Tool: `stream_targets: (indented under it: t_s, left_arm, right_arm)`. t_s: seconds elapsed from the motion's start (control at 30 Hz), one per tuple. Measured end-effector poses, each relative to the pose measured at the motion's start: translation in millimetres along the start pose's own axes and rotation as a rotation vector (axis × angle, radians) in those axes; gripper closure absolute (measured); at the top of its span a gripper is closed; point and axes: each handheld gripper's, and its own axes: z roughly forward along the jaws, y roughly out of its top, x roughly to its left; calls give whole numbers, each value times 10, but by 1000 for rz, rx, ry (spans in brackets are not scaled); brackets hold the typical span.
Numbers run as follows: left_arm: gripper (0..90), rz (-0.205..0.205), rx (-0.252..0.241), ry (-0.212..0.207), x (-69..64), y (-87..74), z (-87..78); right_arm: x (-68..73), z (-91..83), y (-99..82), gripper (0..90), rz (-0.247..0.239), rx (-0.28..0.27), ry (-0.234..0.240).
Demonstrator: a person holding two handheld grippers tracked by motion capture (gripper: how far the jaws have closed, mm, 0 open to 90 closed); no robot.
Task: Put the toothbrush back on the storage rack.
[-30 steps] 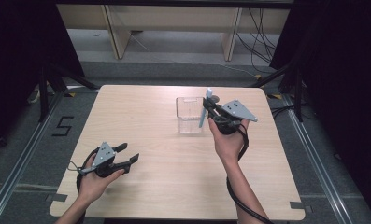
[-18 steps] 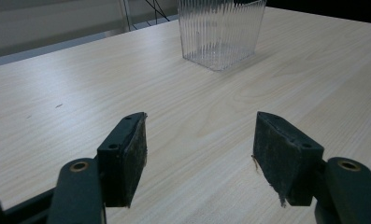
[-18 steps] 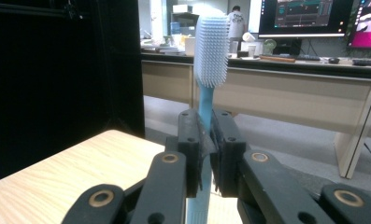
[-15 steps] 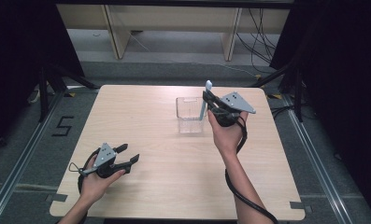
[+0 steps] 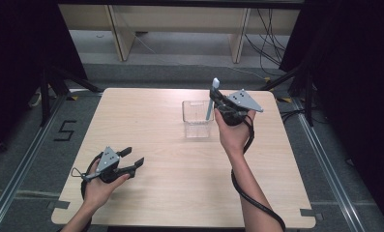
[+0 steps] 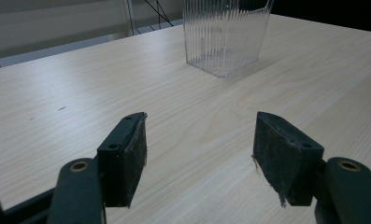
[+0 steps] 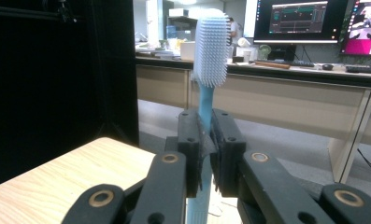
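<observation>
A light-blue brush (image 5: 214, 86) with a bristled head (image 7: 211, 44) stands upright in my right gripper (image 5: 218, 101), whose jaws are shut on its handle (image 7: 204, 105). It is held in the air at the right edge of a clear ribbed plastic container (image 5: 197, 119) that stands on the table's far middle. The brush's lower end overlaps the container's right wall in the high view, and I cannot tell whether it is inside. My left gripper (image 5: 133, 158) rests low at the table's near left, open and empty (image 6: 199, 144), pointing towards the container (image 6: 225, 37).
The light wooden table (image 5: 170, 183) is bare around both hands. Black cables trail from each gripper. Beyond the far edge are a grey floor, wooden shelf legs (image 5: 119, 34) and dark stands. Desks and monitors (image 7: 309, 18) lie far behind.
My right gripper has risen a little with the brush and turned it more upright beside the container. The left gripper has stayed almost still.
</observation>
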Motion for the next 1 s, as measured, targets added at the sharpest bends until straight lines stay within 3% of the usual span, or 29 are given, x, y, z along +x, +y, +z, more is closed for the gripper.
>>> stream_targets:
  t_s: [0.07,0.23,0.27,0.3,0.53,0.67,0.93,1.0]
  left_arm:
    - [345,3,1,0,3,1,0]
    - [345,3,4,1,1,-9,7]
    - [345,-14,-5,-4,-7,-19,18]
    - [345,-13,-7,-3,-8,-22,20]
    - [344,-3,4,2,1,-33,19]
    - [344,-27,-4,-4,-9,-49,28]
    - [343,-9,8,-1,-6,-57,27]
    - [343,-26,0,-7,-15,-66,37]
  right_arm:
    - [-23,27,6,835,-20,-17,-5]
    - [-39,45,21,835,-11,-11,-11]
    - [-37,56,18,835,3,-13,-6]
    - [-53,65,20,835,-16,-16,-5]
    - [-86,104,0,835,1,-18,-25]
    - [-108,113,-23,835,4,-4,-37]
    - [-125,123,-70,834,6,6,-47]
    - [-130,130,-88,834,5,4,-48]
